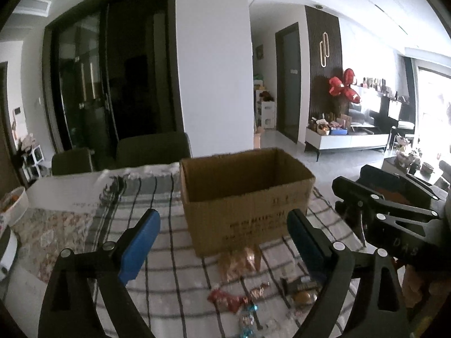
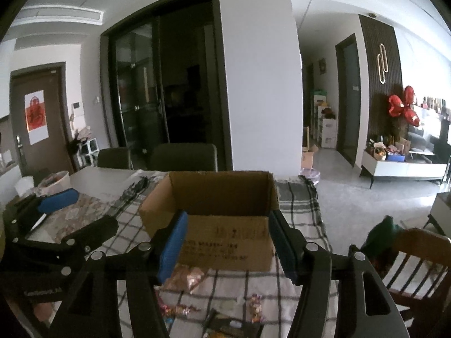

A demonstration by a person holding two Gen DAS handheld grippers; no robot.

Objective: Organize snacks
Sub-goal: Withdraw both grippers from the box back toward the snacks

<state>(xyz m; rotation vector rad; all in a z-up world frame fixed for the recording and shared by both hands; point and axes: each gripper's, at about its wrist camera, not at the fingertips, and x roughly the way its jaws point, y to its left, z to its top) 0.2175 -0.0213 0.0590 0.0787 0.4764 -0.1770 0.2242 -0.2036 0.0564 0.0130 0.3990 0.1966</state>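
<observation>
An open cardboard box (image 1: 245,194) stands on the checked tablecloth; it also shows in the right wrist view (image 2: 214,219). Several wrapped snacks lie in front of it: a clear bag of golden pieces (image 1: 239,262), red and foil-wrapped candies (image 1: 234,298) and a dark packet (image 2: 231,325). My left gripper (image 1: 222,239) is open and empty, above the cloth just in front of the box. My right gripper (image 2: 225,245) is open and empty, also facing the box's front wall. The right gripper shows at the right in the left wrist view (image 1: 389,208).
Two dark chairs (image 1: 152,149) stand behind the table. A white bowl (image 1: 14,202) sits at the table's left edge. A wooden chair (image 2: 417,267) stands to the right of the table. A floral mat (image 1: 50,233) lies left of the checked cloth.
</observation>
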